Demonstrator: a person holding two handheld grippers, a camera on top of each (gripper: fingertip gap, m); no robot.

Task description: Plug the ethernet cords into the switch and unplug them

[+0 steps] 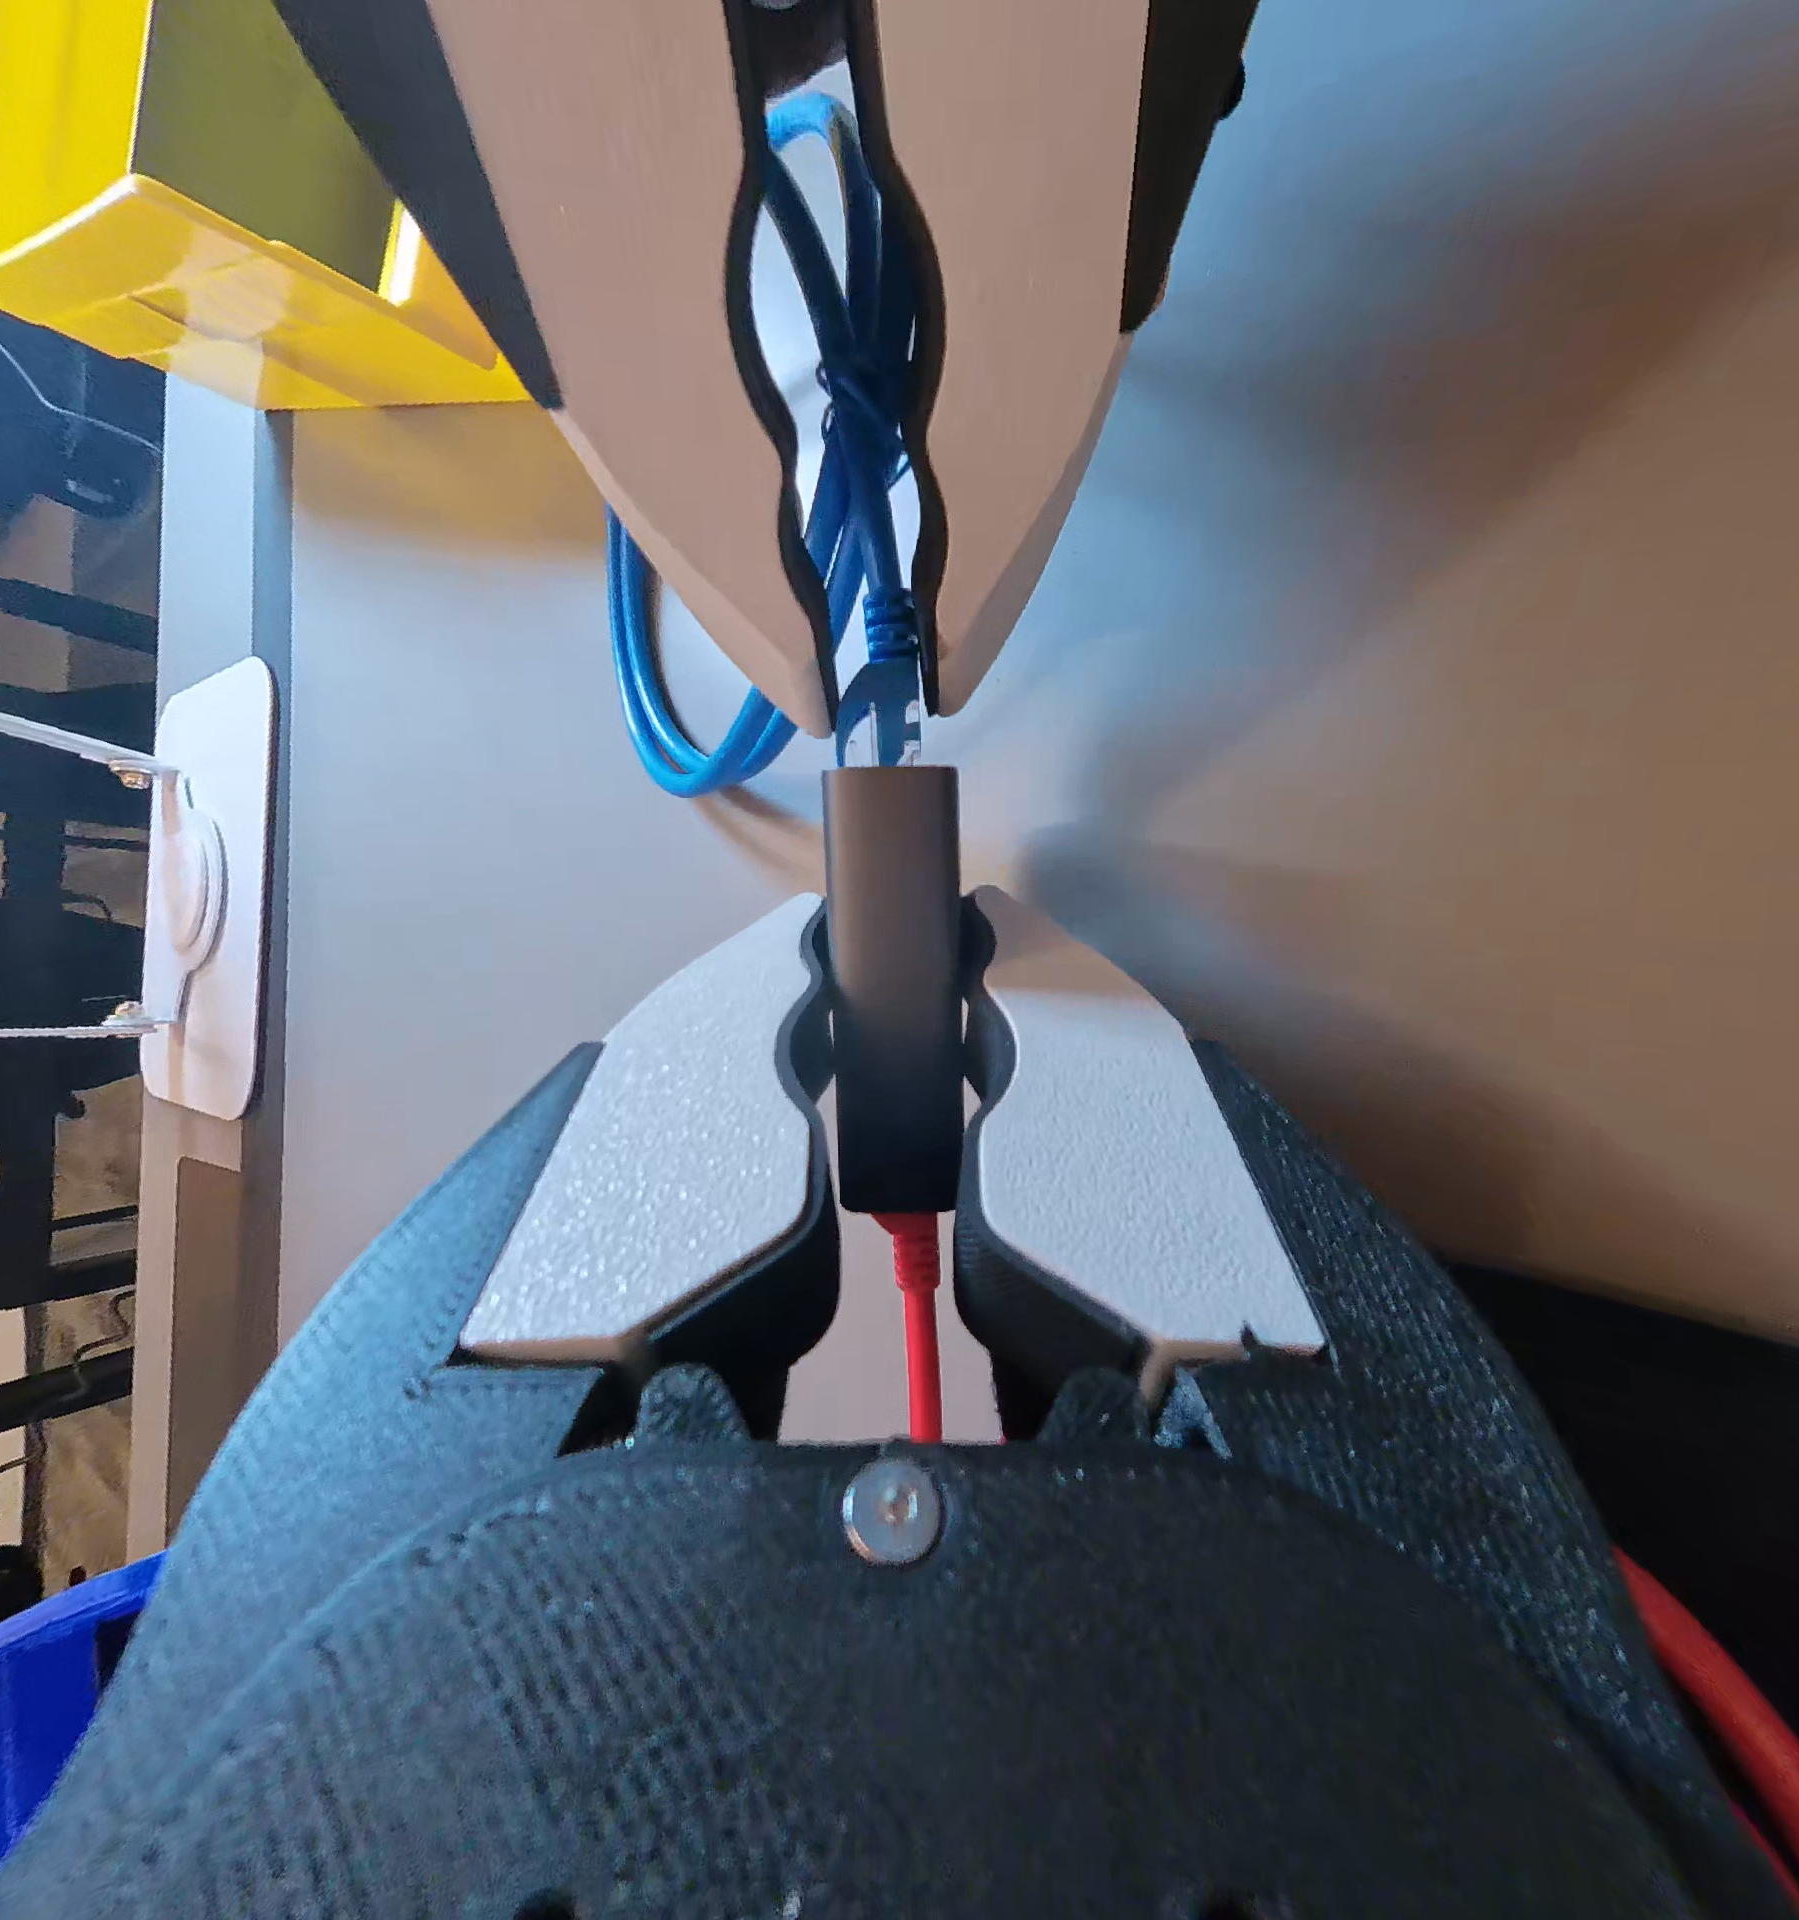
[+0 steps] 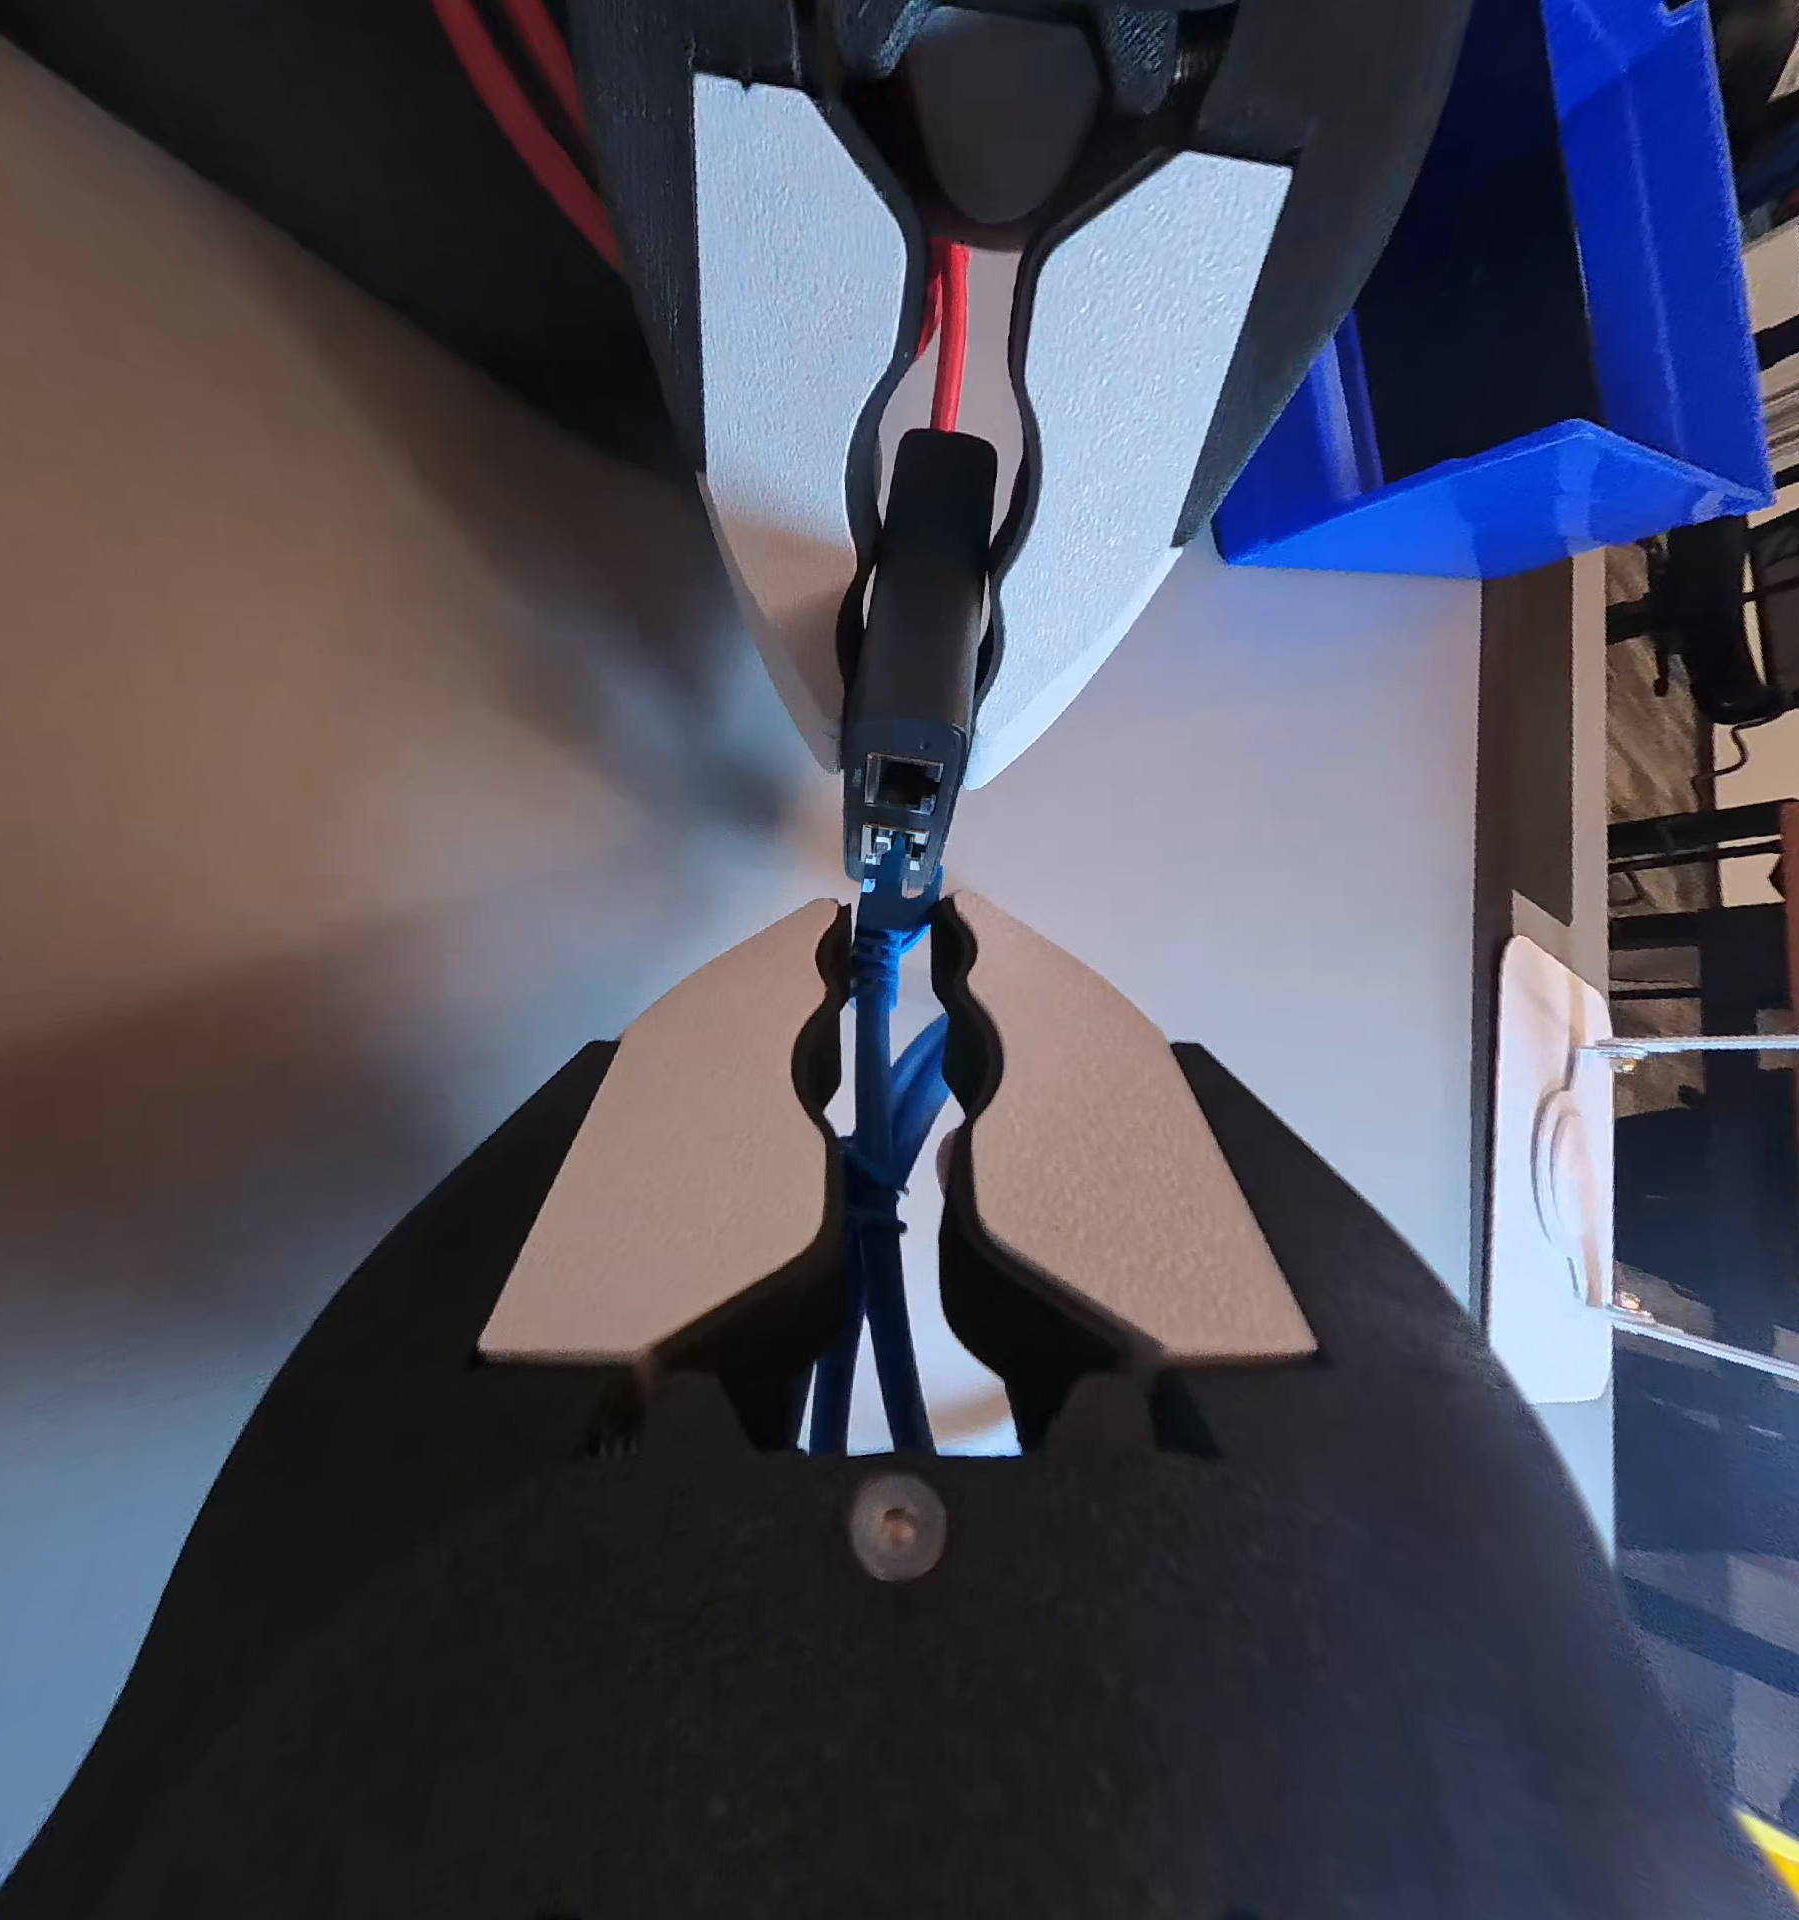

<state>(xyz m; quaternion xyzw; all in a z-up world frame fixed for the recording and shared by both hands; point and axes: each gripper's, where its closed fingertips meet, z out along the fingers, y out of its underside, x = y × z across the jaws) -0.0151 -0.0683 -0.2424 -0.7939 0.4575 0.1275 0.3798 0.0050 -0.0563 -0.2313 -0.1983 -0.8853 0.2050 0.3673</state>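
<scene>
White tabletop [image 1: 479,727] fills the background, with a yellow bin [image 1: 178,260] and a blue bin [image 2: 1560,416] near its edge. Held above it, the dark switch [image 1: 890,977] lies lengthwise along the left gripper [image 1: 893,925], its ports facing the right gripper [image 2: 887,914] head-on. Left fingers are clenched on the switch body; a red cord [image 1: 921,1340] leaves its rear. Right fingers are nearly closed, pinching the blue cord [image 2: 879,997] behind its plug, which sits at the lower port; the upper port is empty.
</scene>
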